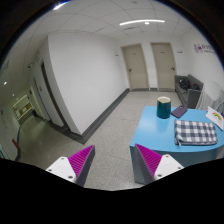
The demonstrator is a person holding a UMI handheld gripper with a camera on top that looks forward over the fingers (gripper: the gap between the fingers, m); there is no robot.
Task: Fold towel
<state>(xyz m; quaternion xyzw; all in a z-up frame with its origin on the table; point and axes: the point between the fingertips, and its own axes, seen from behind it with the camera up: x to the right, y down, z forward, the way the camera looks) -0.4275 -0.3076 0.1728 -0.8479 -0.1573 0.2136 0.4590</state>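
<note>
A folded black-and-white checked towel [196, 131] lies on a blue table [160, 130], off to the right beyond my fingers. My gripper [113, 160] is open and empty, held up in the air over the grey floor, well left of and short of the table. Its two fingers with magenta pads [80, 157] stand wide apart with only floor between them.
A dark teal cup [163, 107] and a small dark purple object [179, 111] stand on the table behind the towel. A pale object [216, 116] lies at the table's far right. A white wall corner [75, 80] juts out at left; two doors [135, 65] lie down the corridor.
</note>
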